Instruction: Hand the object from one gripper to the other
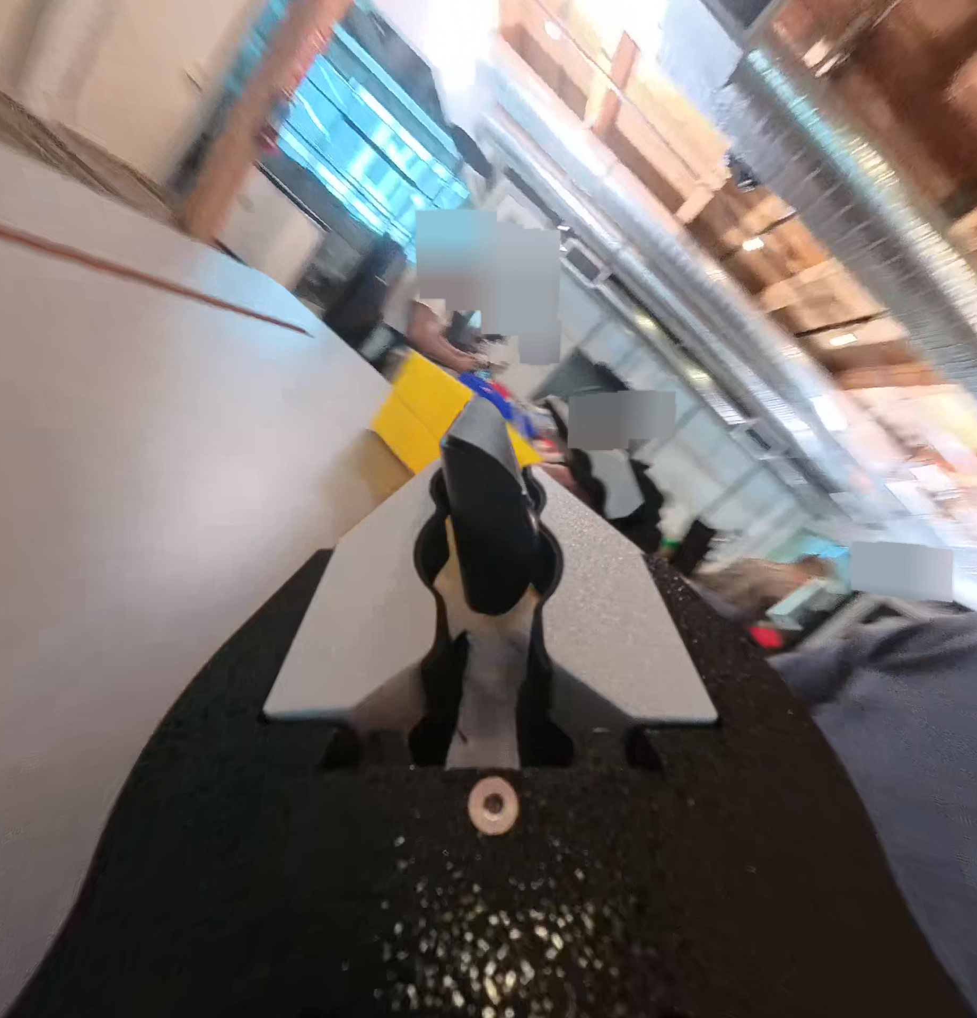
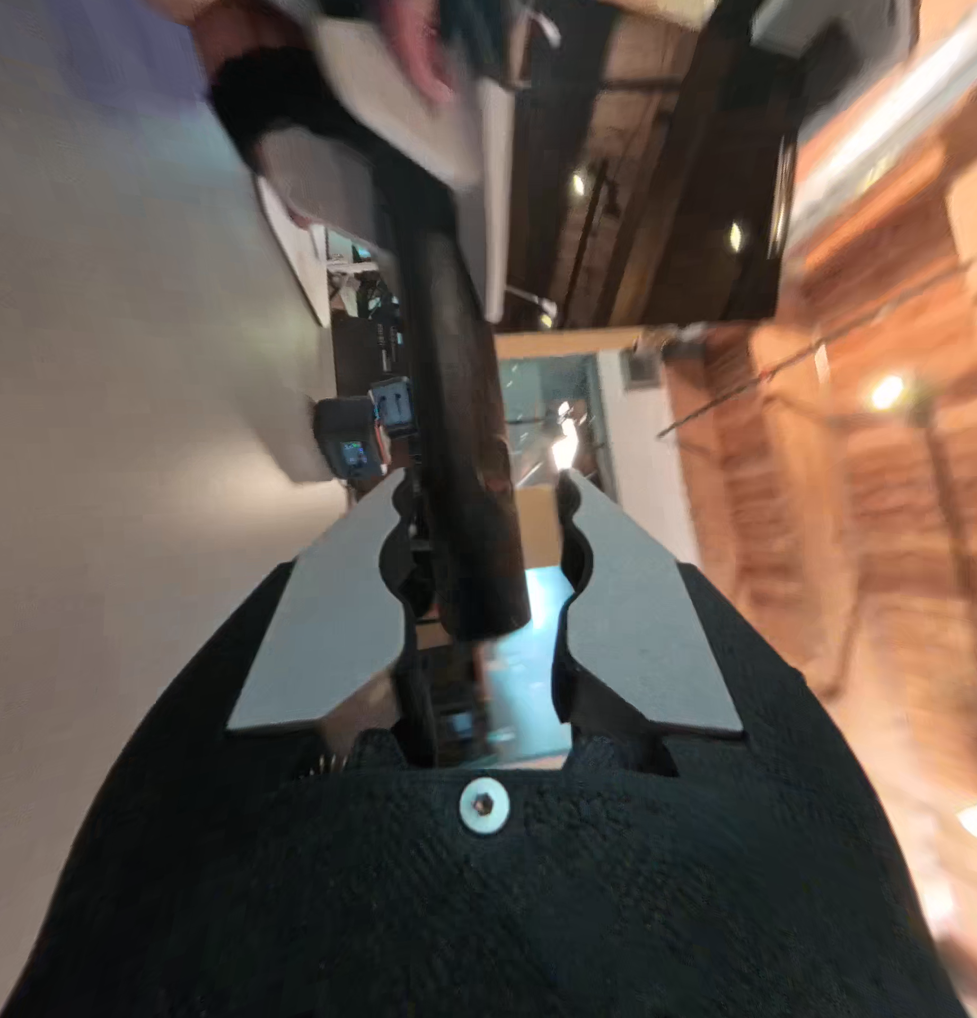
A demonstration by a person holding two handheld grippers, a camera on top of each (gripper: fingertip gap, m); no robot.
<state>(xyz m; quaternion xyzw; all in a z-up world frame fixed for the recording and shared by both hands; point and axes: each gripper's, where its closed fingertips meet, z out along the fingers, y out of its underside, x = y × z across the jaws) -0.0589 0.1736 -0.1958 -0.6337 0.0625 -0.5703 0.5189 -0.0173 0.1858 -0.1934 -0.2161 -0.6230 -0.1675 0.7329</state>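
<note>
The object [image 1: 489, 529] is a dark, tube-like thing with a grey band wrapped round its far end, and it sits clamped between the grey fingers [image 1: 601, 611] of the left tongs [image 1: 483, 496], which are clenched on it. In the left wrist view its near end pokes back toward the camera, while the banded tip juts out past the fingertips. It is held up in the air, touching no surface.

In the right wrist view the same object [image 2: 464, 468] reaches down as a long black rod from the left tongs [image 2: 398, 126], which show blurred at the top of the frame with a person's hand [image 2: 420, 60] behind them. Its lower end hangs inside the gap of the right tongs [image 2: 480, 496]. These stand released, the grey fingers [image 2: 343, 595] spread wide on either side. The rod lies nearer the left-hand finger, though with the motion blur it is hard to say whether it touches that finger; it looks just apart from both.

Farther out, the left wrist view shows a pale tabletop [image 1: 144, 440] tilted across the frame, with a yellow box [image 1: 420, 407] at its far edge. Beyond it stand another pair of tongs [image 1: 618, 485] and blurred people. Wooden ceiling beams [image 2: 860, 440] with lamps fill the right side of the right wrist view.
</note>
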